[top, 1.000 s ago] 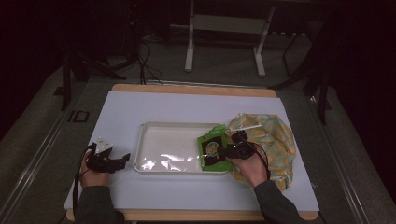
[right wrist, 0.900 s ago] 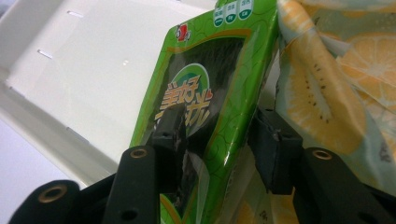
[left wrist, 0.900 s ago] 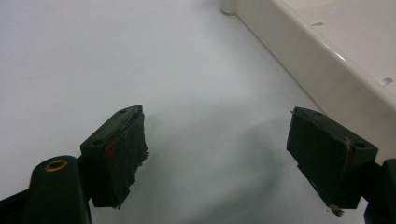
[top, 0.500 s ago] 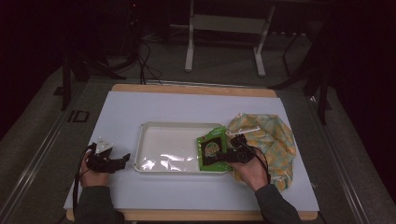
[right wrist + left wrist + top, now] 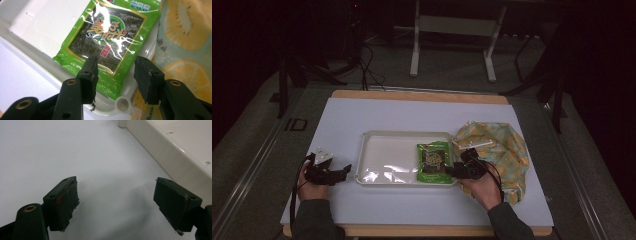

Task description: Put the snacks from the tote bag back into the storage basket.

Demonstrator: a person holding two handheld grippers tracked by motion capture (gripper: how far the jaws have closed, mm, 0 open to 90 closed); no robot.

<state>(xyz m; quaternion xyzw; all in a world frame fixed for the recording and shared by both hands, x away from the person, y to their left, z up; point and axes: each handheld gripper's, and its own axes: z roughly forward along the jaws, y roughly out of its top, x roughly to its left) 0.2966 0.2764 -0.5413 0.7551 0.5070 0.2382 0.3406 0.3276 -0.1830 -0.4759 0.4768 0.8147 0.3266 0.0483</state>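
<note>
White table [image 5: 377,117]: green snack packet [image 5: 434,161] lies in tray [image 5: 384,150], right tool [image 5: 458,171] parted.

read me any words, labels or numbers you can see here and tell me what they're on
Green snack packet, lying in the white tray: large yellow Chinese-style characters across the front, too glare-washed to quote.
Same packet: red characters below them and small badges at the top edge, too small to read.
Fruit-print bag: faint tiny print by the kiwi slice, unreadable.
Nothing legible elsewhere.
</note>
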